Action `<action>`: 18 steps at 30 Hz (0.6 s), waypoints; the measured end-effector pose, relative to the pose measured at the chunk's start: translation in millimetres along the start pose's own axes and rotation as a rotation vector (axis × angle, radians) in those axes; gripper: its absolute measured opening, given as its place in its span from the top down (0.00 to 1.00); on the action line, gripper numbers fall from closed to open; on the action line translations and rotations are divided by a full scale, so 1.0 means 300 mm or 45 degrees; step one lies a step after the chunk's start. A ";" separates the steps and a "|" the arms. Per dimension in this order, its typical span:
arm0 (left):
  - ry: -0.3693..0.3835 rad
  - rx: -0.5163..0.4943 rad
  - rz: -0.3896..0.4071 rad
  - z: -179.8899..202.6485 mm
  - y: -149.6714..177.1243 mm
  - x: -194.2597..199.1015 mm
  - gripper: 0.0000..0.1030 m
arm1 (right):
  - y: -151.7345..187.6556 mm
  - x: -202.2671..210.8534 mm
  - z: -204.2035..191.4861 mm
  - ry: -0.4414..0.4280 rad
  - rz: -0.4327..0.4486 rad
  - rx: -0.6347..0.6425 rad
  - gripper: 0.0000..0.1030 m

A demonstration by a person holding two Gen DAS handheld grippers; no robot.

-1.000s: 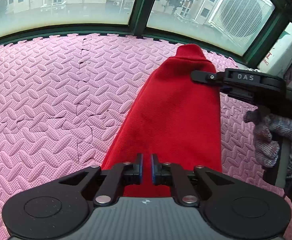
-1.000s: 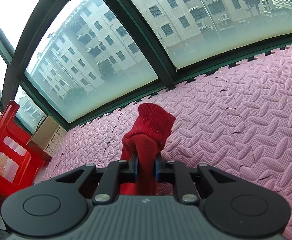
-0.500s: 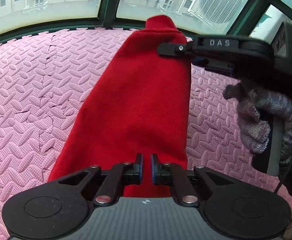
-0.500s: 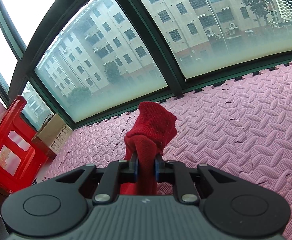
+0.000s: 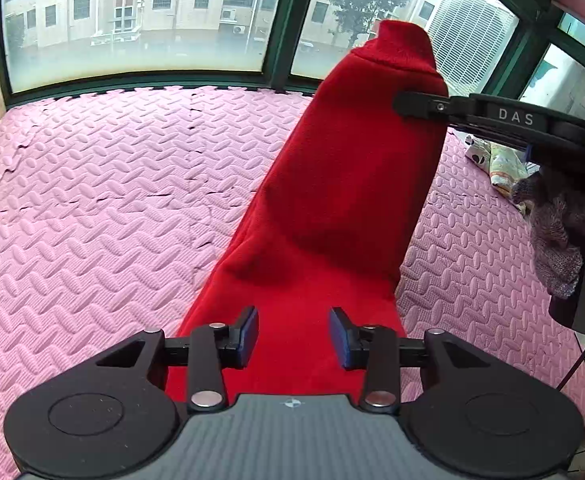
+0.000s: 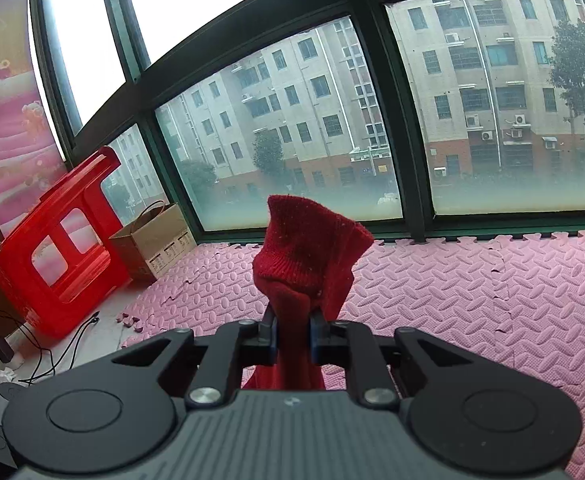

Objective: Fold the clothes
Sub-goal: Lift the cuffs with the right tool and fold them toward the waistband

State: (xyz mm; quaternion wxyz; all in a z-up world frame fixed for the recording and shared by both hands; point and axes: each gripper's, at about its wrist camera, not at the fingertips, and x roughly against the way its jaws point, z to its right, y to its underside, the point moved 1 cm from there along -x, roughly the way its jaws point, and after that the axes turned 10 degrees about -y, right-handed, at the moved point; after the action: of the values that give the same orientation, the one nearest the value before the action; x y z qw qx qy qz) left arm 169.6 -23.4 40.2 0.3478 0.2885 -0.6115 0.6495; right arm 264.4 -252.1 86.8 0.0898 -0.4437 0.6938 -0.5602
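Pinching the red garment point(image 6: 310, 248), right hand-held gripper point(image 6: 292, 338); left hand-held gripper point(image 5: 293, 338) wide, empty; cardboard box point(image 6: 154, 246) contents unseen.

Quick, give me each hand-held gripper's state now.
Left hand-held gripper: open, holding nothing, red garment lying beneath it.
Right hand-held gripper: closed on the red garment's cuff end.

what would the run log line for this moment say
step: fold clothes | left tongs: open over red garment | right tongs: shut on red garment cuff end, held up | surface: pink foam mat
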 end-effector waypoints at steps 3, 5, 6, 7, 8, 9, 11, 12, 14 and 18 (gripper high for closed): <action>-0.059 0.084 0.042 -0.073 0.093 0.098 0.52 | 0.038 0.034 -0.115 -0.025 -0.010 0.123 0.87; -0.101 0.142 0.066 -0.121 0.155 0.159 0.51 | 0.066 0.055 -0.194 -0.043 -0.020 0.209 0.87; -0.116 0.173 0.072 -0.142 0.182 0.180 0.51 | 0.080 0.065 -0.233 -0.051 -0.024 0.252 0.87; -0.126 0.205 0.076 -0.162 0.210 0.197 0.51 | 0.094 0.076 -0.273 -0.060 -0.029 0.295 0.87; -0.129 0.234 0.077 -0.181 0.235 0.209 0.51 | 0.108 0.087 -0.312 -0.069 -0.034 0.338 0.87; -0.130 0.255 0.073 -0.195 0.254 0.211 0.51 | 0.122 0.097 -0.351 -0.078 -0.038 0.381 0.87; -0.146 0.290 0.056 -0.221 0.286 0.206 0.53 | 0.166 0.100 -0.425 -0.098 -0.050 0.467 0.87; -0.152 0.308 0.050 -0.234 0.299 0.203 0.53 | 0.193 0.099 -0.460 -0.105 -0.058 0.513 0.87; -0.148 0.342 0.049 -0.262 0.319 0.197 0.57 | 0.249 0.097 -0.528 -0.118 -0.077 0.604 0.87; -0.105 0.385 0.062 -0.304 0.352 0.195 0.64 | 0.362 0.089 -0.644 -0.162 -0.134 0.772 0.87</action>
State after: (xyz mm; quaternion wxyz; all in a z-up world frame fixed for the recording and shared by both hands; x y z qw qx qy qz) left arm 54.6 72.0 16.3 0.2592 0.3492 -0.5274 0.7299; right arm 72.6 -138.7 72.6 0.2320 -0.4661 0.4642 -0.7166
